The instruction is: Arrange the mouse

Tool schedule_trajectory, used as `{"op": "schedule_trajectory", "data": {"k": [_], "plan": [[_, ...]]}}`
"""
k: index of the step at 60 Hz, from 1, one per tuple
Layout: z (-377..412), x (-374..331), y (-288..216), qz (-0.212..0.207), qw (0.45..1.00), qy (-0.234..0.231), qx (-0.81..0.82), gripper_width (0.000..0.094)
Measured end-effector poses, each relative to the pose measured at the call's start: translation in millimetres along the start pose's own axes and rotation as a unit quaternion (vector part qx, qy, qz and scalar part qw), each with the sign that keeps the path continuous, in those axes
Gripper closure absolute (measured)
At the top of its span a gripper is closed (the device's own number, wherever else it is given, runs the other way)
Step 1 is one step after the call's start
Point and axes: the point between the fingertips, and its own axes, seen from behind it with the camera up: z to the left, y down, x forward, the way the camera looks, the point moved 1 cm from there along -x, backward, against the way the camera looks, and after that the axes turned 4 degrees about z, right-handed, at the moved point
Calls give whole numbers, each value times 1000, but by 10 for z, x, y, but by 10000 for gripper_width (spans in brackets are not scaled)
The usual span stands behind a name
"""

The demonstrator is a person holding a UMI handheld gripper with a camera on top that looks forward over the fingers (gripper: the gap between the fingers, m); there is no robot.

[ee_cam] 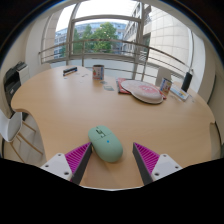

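Note:
A pale green mouse lies on the light wooden table, between my two fingers and closer to the left one. My gripper is open; its pink-padded fingers stand on either side of the mouse. There is a clear gap between the mouse and the right pad. The left pad is close to the mouse's side, and I cannot tell whether it touches.
Beyond the mouse, at the table's far side, stand a can-like cup, a stack of papers with a plate-like thing, a dark speaker and a small dark object. A white chair stands at the left. Windows lie behind.

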Motion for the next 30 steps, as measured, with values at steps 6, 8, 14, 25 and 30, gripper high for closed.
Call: {"op": "schedule_trajectory", "data": {"k": [6, 8, 14, 25, 30], "plan": [[-21, 144, -145, -6, 1000, -1, -6, 107], [13, 186, -187, -7, 1000, -10, -5, 141], [134, 297, -240, -5, 999, -49, 8, 367], [167, 325, -271, -9, 998, -53, -11, 483], [182, 299, -336, 2, 999, -49, -4, 513]]}}
